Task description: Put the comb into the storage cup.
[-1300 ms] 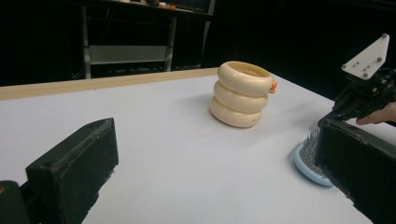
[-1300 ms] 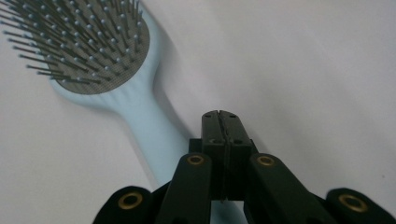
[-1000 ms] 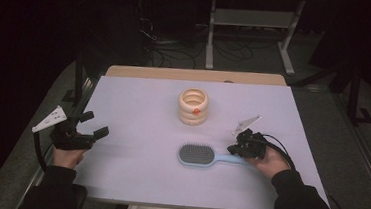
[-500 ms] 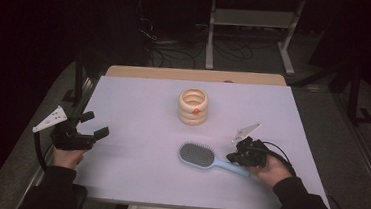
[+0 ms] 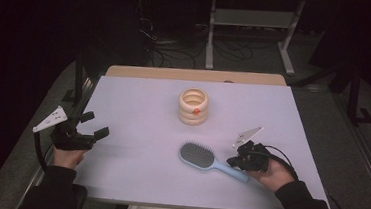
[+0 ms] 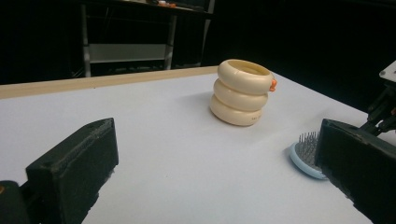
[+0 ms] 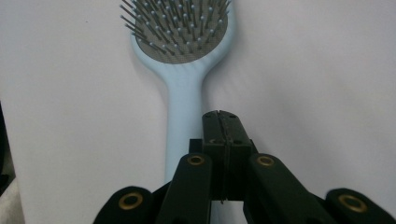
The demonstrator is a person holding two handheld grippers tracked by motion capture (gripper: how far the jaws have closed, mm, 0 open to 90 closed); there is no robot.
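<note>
light, stiff plastic hairbrush (image 5: 209,160) lying bristles up on the worktop (image 5: 143,106), at 5 o'clock from the ringed cup (image 5: 193,106). right tongs (image 5: 235,161) pressed together over the handle, seemingly not clamping it. left tongs (image 5: 95,126) apart. best gripped mid-handle; smooth, may slip.

A pale blue hairbrush (image 5: 204,158) is lying flat on the white table, bristles facing up, its oval head pointing toward the table's middle and its handle slanting toward the near right edge, apparently undamaged.
</note>
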